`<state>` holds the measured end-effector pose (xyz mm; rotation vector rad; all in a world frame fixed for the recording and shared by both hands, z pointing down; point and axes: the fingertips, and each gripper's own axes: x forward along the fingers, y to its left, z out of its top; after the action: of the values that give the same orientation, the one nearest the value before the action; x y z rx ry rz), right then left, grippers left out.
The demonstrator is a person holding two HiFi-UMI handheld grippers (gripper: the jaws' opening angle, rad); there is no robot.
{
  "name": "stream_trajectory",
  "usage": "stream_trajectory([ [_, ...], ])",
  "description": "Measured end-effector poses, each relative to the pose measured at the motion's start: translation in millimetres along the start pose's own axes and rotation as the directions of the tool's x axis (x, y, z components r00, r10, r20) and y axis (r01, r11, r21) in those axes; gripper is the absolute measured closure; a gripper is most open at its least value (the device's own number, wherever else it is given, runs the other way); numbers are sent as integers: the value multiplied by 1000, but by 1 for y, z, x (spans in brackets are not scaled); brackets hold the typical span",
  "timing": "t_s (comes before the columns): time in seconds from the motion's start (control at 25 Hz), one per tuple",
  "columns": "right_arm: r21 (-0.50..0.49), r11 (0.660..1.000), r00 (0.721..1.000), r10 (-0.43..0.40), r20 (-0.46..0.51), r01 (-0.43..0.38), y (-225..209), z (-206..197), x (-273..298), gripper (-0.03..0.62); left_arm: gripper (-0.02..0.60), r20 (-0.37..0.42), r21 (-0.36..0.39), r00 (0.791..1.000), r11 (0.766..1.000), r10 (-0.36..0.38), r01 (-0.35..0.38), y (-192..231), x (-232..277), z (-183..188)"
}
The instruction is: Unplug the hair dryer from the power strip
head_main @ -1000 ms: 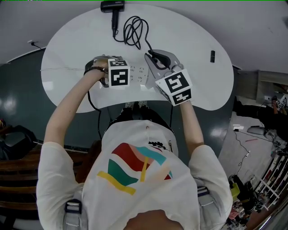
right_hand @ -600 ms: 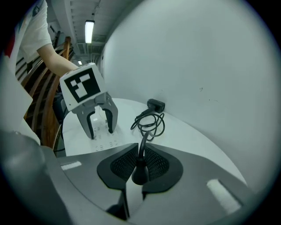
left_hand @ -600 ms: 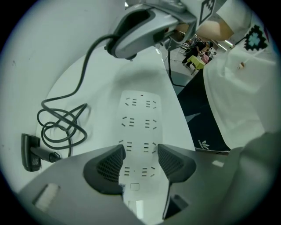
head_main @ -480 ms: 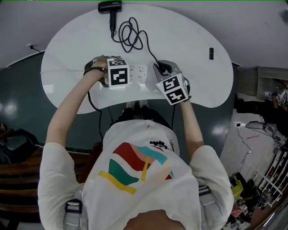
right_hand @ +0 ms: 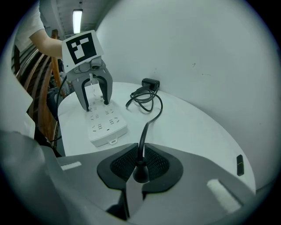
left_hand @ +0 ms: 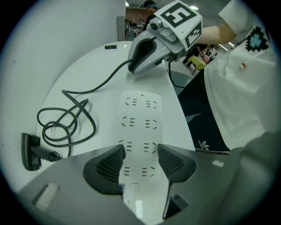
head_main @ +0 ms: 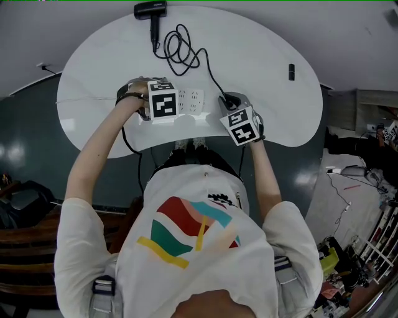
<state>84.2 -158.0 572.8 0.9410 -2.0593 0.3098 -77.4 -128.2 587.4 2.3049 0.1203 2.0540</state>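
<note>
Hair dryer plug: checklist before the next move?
1. Black plug out of the white power strip: ok, every socket in view is empty.
2. Right claw shut on the plug: ok.
3. Left claw clamped on the strip's long sides: ok.
4. Black cord slack, looping back to the black hair dryer: ok.
5. Plug resting on the white table: cannot tell.

White T-shirt (head_main: 186, 192), multicolour print (head_main: 186, 233); grey left gripper (left_hand: 139, 160), right gripper (right_hand: 139, 166), black mesh jaws; maybe dark wristband (head_main: 127, 97).
</note>
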Motion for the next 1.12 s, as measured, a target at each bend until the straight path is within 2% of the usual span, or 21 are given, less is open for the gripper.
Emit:
stream_trajectory([
  [0.52, 114, 993, 998, -31, 52, 25, -1, -10, -4, 530, 330, -8, -7, 1000, 1000, 2, -2, 0, 0, 0],
  [0.92, 156, 988, 999, -26, 33, 20, -2, -20, -5, 467, 331, -9, -12, 1000, 1000, 3, -3, -1, -1, 0],
  [1.12, 180, 984, 998, -26, 60, 15, -2, -12, -8, 454, 336, 0, -5, 1000, 1000, 1, -1, -1, -1, 0],
])
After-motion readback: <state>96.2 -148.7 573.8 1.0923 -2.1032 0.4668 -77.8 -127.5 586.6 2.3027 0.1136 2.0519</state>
